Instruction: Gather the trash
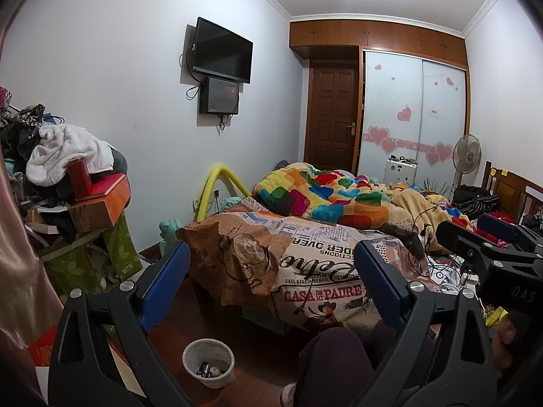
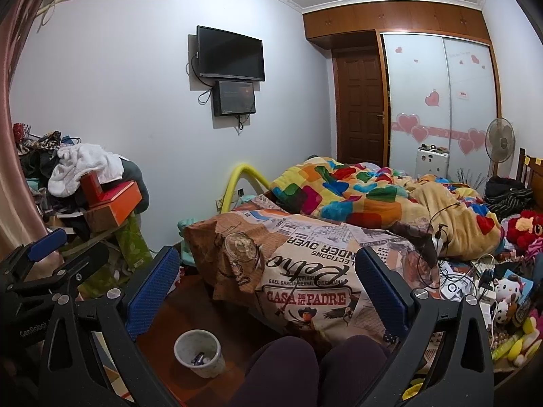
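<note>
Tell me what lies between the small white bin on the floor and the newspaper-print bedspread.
Bare dark wooden floor only, seen in both wrist views, separates the small white bin from the newspaper-print bedspread.

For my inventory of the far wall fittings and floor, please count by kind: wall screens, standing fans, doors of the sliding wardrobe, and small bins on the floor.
Wall screens: 2 (television, smaller screen)
Standing fans: 1 (fan)
Sliding wardrobe doors: 2 (left, right)
Floor bins: 1 (bin)
Total: 6
</note>
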Motion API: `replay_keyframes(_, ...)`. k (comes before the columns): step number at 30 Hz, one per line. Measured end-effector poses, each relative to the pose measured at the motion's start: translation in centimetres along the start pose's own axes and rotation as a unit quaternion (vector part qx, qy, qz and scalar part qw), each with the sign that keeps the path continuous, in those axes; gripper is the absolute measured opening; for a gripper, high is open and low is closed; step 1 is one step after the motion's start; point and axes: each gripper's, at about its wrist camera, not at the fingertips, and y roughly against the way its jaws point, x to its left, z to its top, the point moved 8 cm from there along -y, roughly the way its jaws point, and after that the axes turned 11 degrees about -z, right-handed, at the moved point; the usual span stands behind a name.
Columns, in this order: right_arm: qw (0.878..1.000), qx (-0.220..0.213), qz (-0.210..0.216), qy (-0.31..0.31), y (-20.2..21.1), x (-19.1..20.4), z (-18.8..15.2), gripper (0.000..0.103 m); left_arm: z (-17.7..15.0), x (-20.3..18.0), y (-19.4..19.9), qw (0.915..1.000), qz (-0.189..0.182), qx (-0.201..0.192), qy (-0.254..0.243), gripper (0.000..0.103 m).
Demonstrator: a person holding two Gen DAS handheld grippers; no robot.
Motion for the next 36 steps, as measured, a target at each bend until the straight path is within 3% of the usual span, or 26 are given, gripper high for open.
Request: replay_keyframes(36, 1.0, -0.004, -0.021, 0.003, 0.0, -1.0, 0.2, 0.103, -0.2, -1.2, 0.4, 0.9999, -0.005, -0.009, 0.001, 0.1)
